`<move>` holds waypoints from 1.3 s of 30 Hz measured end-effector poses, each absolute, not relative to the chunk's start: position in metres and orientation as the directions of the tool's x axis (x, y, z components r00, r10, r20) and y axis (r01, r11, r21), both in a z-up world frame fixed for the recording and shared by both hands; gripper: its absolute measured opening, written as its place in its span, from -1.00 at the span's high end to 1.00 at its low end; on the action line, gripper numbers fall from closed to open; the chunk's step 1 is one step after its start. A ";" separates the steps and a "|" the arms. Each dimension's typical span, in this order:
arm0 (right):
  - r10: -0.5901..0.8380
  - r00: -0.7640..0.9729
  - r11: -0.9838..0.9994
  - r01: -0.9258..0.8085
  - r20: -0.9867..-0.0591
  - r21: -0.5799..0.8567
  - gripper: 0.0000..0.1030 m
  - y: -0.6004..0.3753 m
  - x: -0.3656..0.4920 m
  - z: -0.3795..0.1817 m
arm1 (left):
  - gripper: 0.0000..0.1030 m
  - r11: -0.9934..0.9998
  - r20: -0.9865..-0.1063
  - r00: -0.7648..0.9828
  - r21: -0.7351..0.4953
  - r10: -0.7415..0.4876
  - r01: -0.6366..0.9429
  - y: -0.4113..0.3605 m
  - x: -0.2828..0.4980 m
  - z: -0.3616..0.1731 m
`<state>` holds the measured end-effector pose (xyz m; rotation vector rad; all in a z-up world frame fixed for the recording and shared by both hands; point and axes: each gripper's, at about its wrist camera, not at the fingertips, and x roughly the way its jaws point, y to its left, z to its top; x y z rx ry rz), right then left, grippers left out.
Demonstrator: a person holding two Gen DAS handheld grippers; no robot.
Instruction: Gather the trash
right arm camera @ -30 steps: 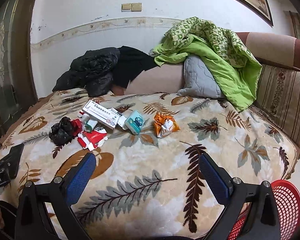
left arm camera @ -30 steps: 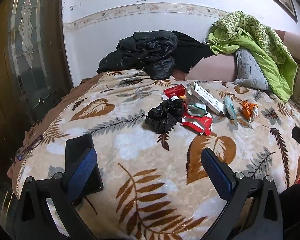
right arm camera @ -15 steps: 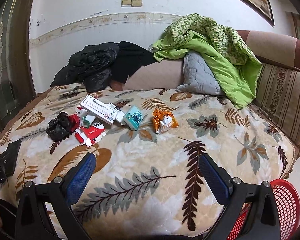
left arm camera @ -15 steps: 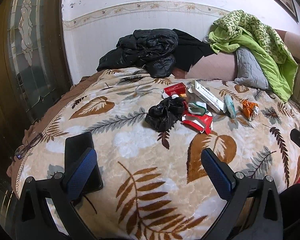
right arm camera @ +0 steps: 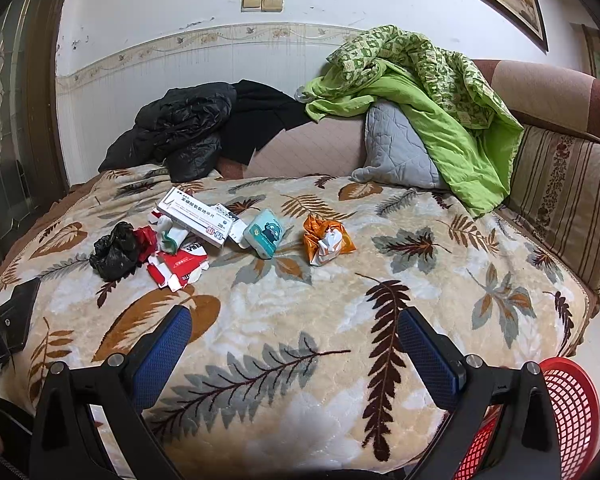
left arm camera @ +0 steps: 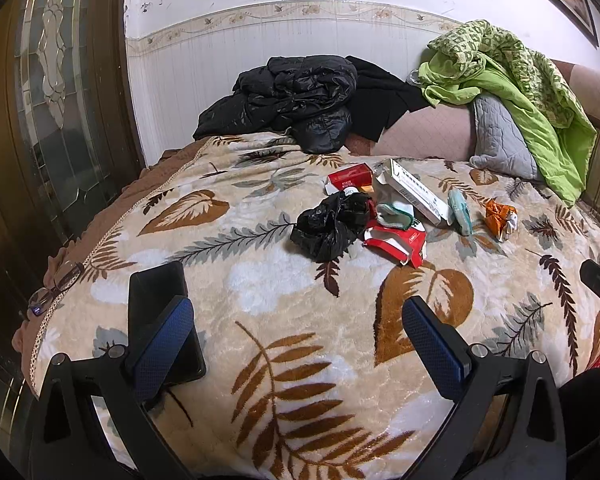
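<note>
A: Nearing the bed [right arm camera: 440,280] slightly since a second ago; trash untouched: black bag [right arm camera: 113,250], red packet [right arm camera: 179,268], white box [right arm camera: 195,216], teal pack [right arm camera: 265,236], orange wrapper [right arm camera: 328,240].

B: Left gripper [left arm camera: 300,340] and right gripper [right arm camera: 295,344] hover low, wide open, empty; red basket [right arm camera: 568,412] at right.

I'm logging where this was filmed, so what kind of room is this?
Probably a bedroom in a home: a bed under a leaf-print blanket, a grey pillow by the headboard, and a black jacket heaped at the wall.
</note>
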<state>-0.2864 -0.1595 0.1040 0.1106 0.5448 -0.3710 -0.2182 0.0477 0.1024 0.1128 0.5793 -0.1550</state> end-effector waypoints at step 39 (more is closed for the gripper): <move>-0.031 0.790 0.861 0.332 -0.612 0.386 -0.47 -0.241 -0.238 0.078 | -0.19 0.965 -0.813 0.522 -0.195 -0.259 0.176 0.019 0.000 0.027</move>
